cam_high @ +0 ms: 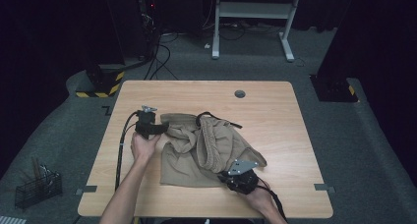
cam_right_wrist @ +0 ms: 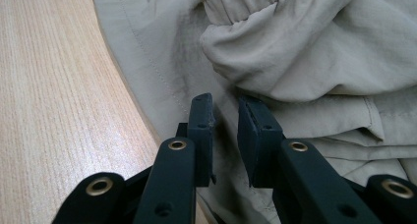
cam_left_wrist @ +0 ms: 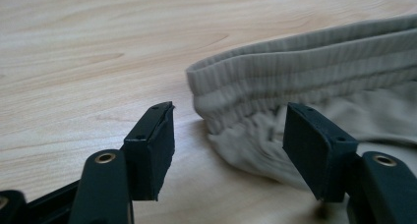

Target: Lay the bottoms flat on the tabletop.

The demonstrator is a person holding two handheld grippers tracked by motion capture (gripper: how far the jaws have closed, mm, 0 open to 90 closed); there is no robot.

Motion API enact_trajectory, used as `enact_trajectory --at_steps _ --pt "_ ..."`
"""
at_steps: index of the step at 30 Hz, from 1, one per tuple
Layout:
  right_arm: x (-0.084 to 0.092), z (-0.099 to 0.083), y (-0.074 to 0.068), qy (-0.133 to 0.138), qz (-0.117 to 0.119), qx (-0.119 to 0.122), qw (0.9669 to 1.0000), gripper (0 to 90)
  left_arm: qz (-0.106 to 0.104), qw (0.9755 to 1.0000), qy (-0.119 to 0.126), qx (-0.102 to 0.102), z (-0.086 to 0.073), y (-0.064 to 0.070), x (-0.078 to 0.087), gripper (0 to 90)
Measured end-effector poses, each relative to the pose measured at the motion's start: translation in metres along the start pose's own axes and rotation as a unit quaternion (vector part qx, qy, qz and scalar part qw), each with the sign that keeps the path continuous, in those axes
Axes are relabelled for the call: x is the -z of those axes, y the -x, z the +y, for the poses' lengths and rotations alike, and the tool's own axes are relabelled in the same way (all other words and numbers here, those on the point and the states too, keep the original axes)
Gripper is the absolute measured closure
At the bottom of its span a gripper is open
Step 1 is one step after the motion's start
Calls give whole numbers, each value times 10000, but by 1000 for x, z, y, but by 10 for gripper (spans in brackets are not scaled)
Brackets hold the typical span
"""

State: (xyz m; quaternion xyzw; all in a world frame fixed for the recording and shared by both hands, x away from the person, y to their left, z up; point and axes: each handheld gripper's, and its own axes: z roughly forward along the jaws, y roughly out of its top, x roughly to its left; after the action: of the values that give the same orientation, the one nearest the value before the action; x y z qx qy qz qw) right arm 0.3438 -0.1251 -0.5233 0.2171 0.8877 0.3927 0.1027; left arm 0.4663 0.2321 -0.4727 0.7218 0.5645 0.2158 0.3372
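Jaws on the left gripper (cam_left_wrist: pixel 228 145) stood wide apart at the ribbed waistband of the beige trousers (cam_high: pixel 196 155), which lay crumpled mid-table (cam_high: pixel 275 111), while the right gripper (cam_right_wrist: pixel 225 130) hung over the cloth with a narrow, empty gap.

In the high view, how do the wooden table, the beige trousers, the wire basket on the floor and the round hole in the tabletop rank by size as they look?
1. Wooden table, largest by far.
2. Beige trousers, crumpled across the table's middle.
3. Wire basket, on the floor at the left; it lies lower than the tabletop, so its look may mislead.
4. Round hole, smallest.
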Motion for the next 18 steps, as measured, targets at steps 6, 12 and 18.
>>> enact_trajectory --at_steps 6,12,18 --pt "0 0 0 0 -6 -21 10000 744 -348 9992 140 -104 -8 12 25 344" --pt "0 0 1 2 -97 -73 9999 690 -738 9968 150 -255 -32 39 37 350" --pt "1 0 0 45 -86 -96 9999 604 -673 9971 89 -358 -64 59 32 344"
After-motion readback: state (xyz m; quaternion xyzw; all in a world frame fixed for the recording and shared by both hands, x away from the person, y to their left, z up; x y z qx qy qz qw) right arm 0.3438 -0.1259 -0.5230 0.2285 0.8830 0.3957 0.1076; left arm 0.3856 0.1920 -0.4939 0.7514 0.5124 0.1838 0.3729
